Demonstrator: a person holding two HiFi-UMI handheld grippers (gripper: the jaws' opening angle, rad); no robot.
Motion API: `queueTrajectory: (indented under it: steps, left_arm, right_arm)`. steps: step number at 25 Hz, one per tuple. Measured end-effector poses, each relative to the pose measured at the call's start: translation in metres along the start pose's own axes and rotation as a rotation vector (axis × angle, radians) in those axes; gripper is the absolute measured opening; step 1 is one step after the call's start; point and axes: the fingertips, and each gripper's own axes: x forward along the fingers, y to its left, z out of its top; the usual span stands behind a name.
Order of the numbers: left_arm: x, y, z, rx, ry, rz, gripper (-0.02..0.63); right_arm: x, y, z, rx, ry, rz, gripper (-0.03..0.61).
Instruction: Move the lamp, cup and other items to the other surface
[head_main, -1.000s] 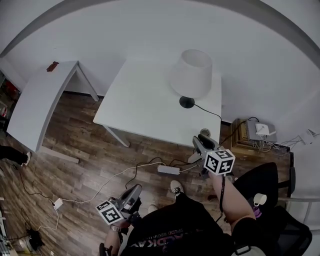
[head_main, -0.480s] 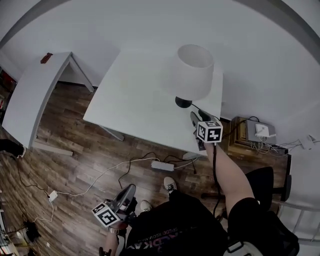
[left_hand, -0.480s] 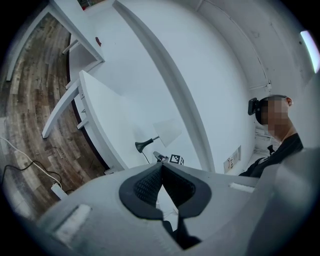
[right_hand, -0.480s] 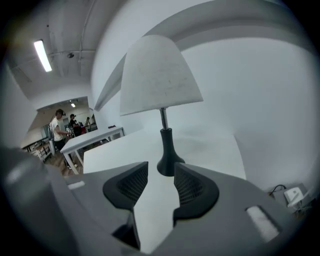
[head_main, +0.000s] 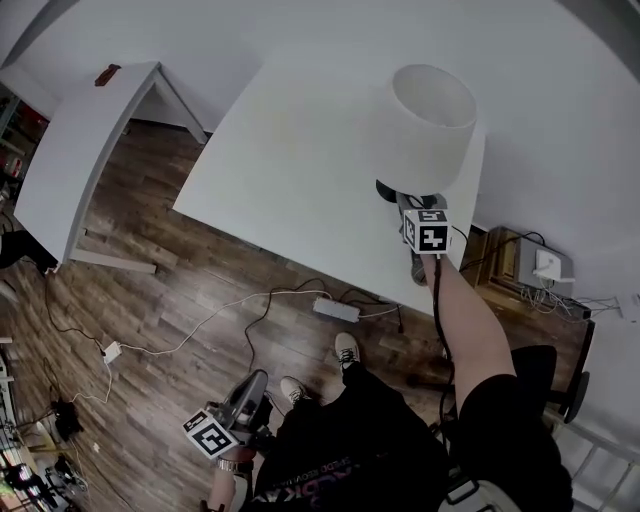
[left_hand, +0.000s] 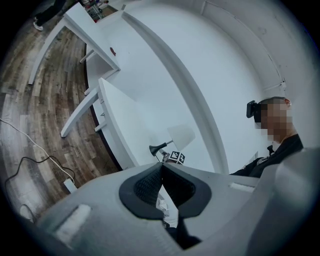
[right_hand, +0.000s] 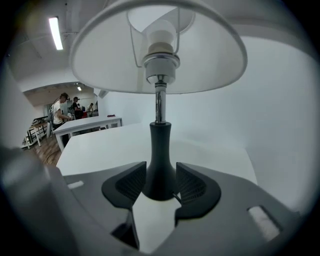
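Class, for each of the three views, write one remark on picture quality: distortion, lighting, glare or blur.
Head view: soft, even light on the white table, no hard shadows. Left gripper view: strong fisheye bending, a dark vignette, and a mosaic patch over a person. Right gripper view: the lamp looms oversized, shade bright, base dark; a ceiling light glares at upper left.

The lamp shade is looking like white matt cloth, its stem is gleaming as polished metal, and its base is showing smooth matt black. The table is appearing smooth, matt white. The floor is showing grained wood planks. The right gripper is showing grey matt plastic and ribbed dark pads.
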Motion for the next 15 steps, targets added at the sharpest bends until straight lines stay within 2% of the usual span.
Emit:
queueTrajectory:
  steps: [6, 15]
  left_arm:
    - [-0.009, 0.006, 0.001, -0.025, -0.026, 0.069, -0.003]
    - [-0.006, 0.004, -0.003, -0.030, -0.014, 0.117, -0.003]
  right_arm:
    - [0.024, 0.002, 0.027, 0.039, -0.082, 0.012, 0.188]
    - [0.040, 0.004, 0.047, -0.009, -0.129, 0.005, 0.161]
